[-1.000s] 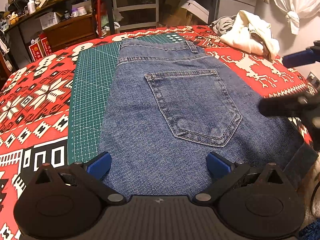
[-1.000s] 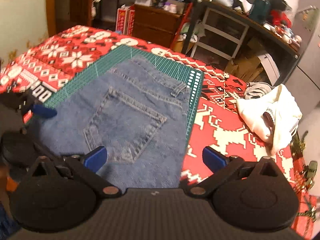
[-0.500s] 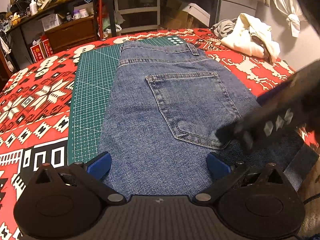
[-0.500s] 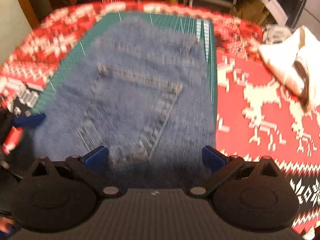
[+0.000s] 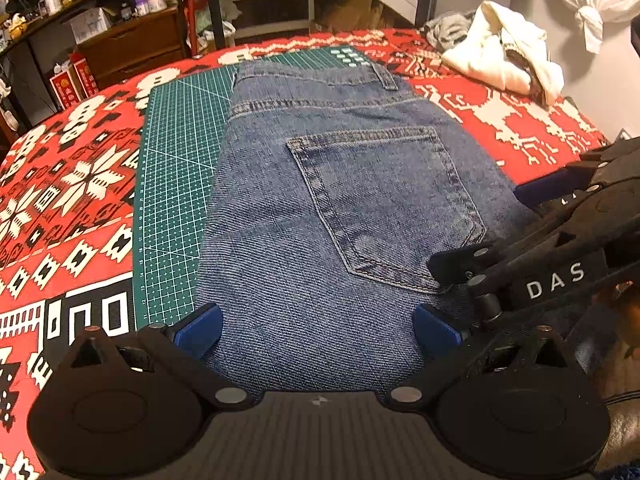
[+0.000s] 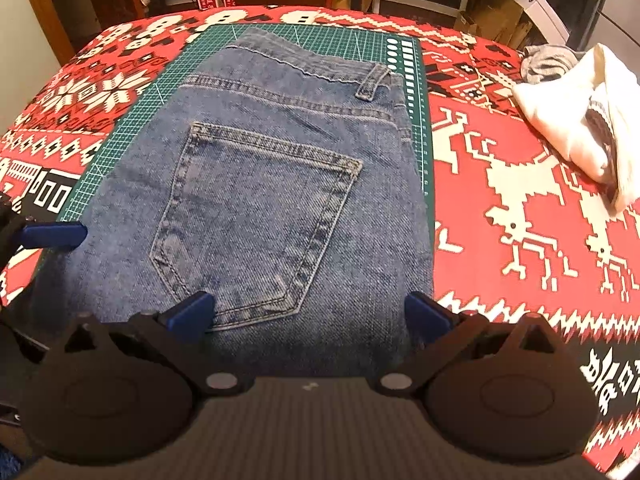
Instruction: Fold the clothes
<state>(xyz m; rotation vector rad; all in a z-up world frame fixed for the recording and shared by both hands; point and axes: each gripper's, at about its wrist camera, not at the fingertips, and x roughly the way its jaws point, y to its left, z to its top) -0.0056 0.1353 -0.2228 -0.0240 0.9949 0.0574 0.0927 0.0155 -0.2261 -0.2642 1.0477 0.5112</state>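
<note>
The jeans (image 6: 256, 184) lie folded, 1 back pocket (image 6: 256, 220) up, on the green mat (image 5: 176, 184) over the patterned cloth (image 6: 520, 208). Both the left gripper (image 5: 316, 330) and the right gripper (image 6: 308, 316) hover spread above the jeans' near edge, gripping nothing. White clothes (image 6: 580, 128) sit near the cloth's far right corner.

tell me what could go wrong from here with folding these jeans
1. The right gripper hangs close beside the left gripper over the near end of the jeans; the two could bump when closing.
2. Both are open over flat denim, so a pinch may catch only the top layer and undo the fold.
3. The jeans overhang the green cutting mat on one side; dragging could shift it on the red blanket.
</note>
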